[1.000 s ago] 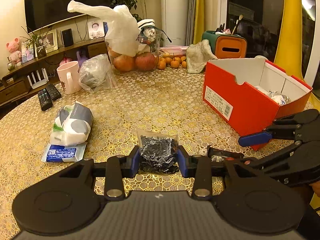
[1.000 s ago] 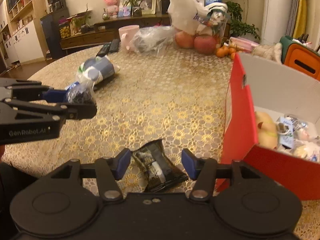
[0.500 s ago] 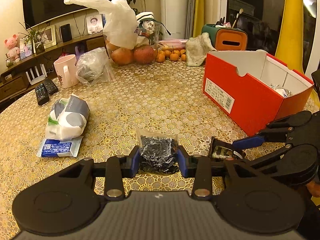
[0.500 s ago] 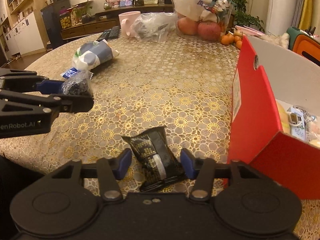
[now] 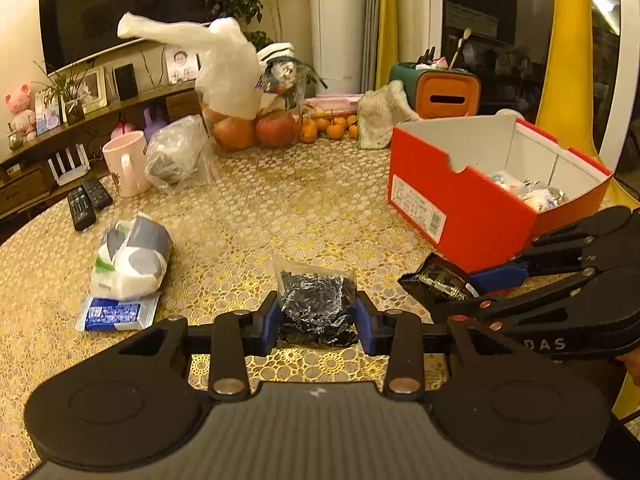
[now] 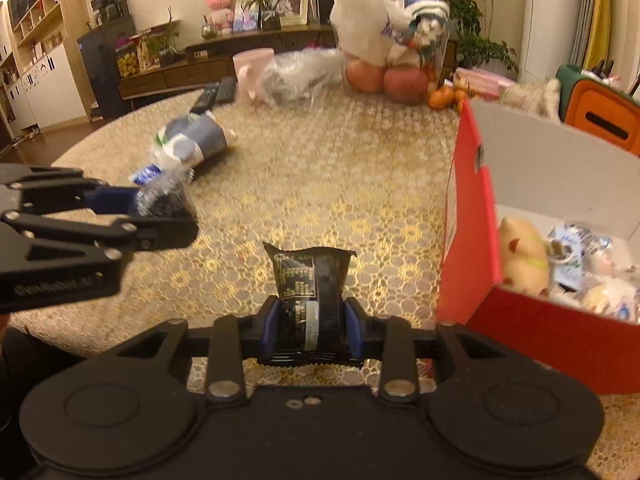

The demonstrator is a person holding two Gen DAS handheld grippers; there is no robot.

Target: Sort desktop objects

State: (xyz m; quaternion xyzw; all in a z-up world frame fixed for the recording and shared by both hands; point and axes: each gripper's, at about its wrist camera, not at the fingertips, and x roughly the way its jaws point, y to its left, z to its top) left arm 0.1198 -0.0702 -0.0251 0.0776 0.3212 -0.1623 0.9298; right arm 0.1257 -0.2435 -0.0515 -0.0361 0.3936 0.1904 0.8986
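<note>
My left gripper (image 5: 318, 316) is shut on a clear bag of dark contents (image 5: 318, 300), held above the gold tablecloth; the bag also shows in the right wrist view (image 6: 164, 200). My right gripper (image 6: 312, 326) is shut on a black snack packet (image 6: 310, 280), lifted off the table; the packet also shows in the left wrist view (image 5: 438, 280). The red shoebox (image 5: 460, 200) stands open to the right with several small items inside; its near wall (image 6: 468, 216) is just right of the packet.
A white-and-grey pouch (image 5: 132, 256) and a blue packet (image 5: 116, 314) lie at the left. A pink mug (image 5: 126, 162), remotes (image 5: 86, 202), a plastic bag (image 5: 176, 154), fruit (image 5: 256, 130) and an orange box (image 5: 444, 92) stand at the back.
My right gripper has shut on the black packet and lifted it off the table. My left gripper has kept hold of the clear bag and drawn back a little.
</note>
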